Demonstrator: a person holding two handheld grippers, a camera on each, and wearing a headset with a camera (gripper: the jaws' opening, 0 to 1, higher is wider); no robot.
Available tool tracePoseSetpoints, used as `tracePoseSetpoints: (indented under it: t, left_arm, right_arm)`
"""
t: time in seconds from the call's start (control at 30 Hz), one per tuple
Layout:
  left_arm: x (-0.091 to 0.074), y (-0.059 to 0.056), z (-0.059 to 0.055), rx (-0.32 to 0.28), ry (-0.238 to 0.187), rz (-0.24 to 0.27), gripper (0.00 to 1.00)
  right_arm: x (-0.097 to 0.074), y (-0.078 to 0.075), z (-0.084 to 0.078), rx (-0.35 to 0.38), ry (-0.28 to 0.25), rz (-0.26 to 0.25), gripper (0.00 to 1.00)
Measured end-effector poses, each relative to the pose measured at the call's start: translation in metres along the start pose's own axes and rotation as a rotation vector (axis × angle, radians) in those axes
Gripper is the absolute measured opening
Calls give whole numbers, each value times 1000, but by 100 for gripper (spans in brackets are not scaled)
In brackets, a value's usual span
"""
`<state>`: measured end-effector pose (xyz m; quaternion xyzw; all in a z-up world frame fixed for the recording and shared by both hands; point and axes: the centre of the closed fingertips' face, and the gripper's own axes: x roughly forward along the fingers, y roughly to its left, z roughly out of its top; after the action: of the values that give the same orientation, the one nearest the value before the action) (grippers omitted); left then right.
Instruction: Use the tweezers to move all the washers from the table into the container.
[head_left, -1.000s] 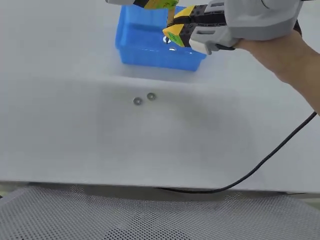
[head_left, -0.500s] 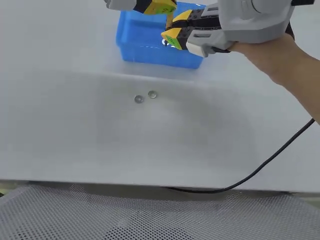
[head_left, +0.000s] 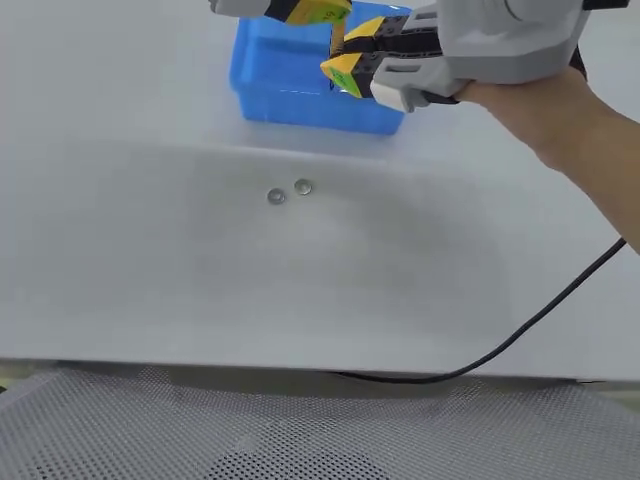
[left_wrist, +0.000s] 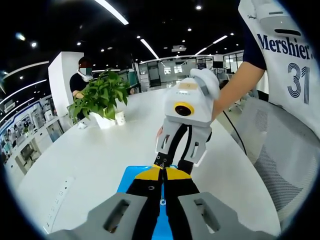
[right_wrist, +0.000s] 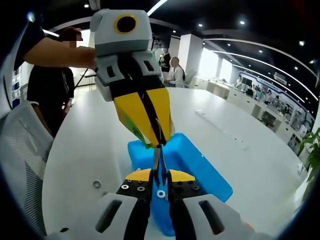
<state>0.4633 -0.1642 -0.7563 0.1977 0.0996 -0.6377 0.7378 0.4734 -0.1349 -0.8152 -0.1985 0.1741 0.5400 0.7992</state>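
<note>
A blue container (head_left: 290, 80) sits at the far side of the white table (head_left: 150, 280). Over it, my right gripper (head_left: 335, 72) and my left gripper (head_left: 342, 8) meet tip to tip. Thin metal tweezers (right_wrist: 158, 160) run from the left gripper's (right_wrist: 157, 140) shut yellow jaws down into the right gripper's (right_wrist: 160, 177) shut jaws. A small washer (right_wrist: 160, 193) shows at the tweezers' tip over the container (right_wrist: 200, 170); I cannot tell whether it is held or lying inside. Two washers (head_left: 276, 197) (head_left: 303, 187) lie side by side on the table in front of the container.
A black cable (head_left: 540, 310) trails from the right hand across the table and along its front edge. A perforated grey surface (head_left: 300, 430) lies below that edge. A potted plant (left_wrist: 100, 97) stands at the table's far end, with people beyond.
Both grippers have crept slightly left over the container. The two washers on the table have not moved.
</note>
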Motion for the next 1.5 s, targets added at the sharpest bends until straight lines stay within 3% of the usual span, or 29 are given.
tracePoseSetpoints:
  t: [0.13,0.33,0.47,0.63,0.7,0.73,0.83,0.87,0.9,0.93,1.03,1.23,1.5]
  left_arm:
    - [-2,-2,5,5,-7,4,3]
    - [-12,-1,18,21,-14,23,3]
    - [-22,-11,27,51,5,21,3]
    - [-33,-27,33,58,18,19,3]
    - [-35,-38,31,56,28,7,3]
    - [-34,-44,28,53,32,3,3]
    - [-32,-58,19,28,29,1,3]
    - [-31,-63,17,17,22,1,3]
    - [-31,-64,16,14,21,2,3]
    - [-30,-67,14,8,19,1,3]
    - [-27,-77,8,-22,9,-8,3]
    - [-26,-90,-3,-91,-28,-16,3]
    - [-24,-96,-12,-110,-22,-26,3]
  right_arm:
    - [0,2,6,27,-24,2,19]
    - [-1,0,16,-12,-37,-17,13]
    - [-1,4,20,-19,-59,-4,12]
    - [-3,20,22,-44,-65,22,12]
    - [-9,17,20,-48,-35,13,12]
    - [-24,25,24,-37,-9,10,12]
    - [-35,41,21,-39,9,20,12]
    - [-27,72,22,-10,-29,144,12]
    - [-26,75,21,-7,-27,152,12]
    - [-31,65,13,-58,15,78,12]
    - [-31,79,8,-49,22,90,11]
    - [-27,90,-8,-32,22,107,11]
    - [-22,100,-14,-29,27,126,11]
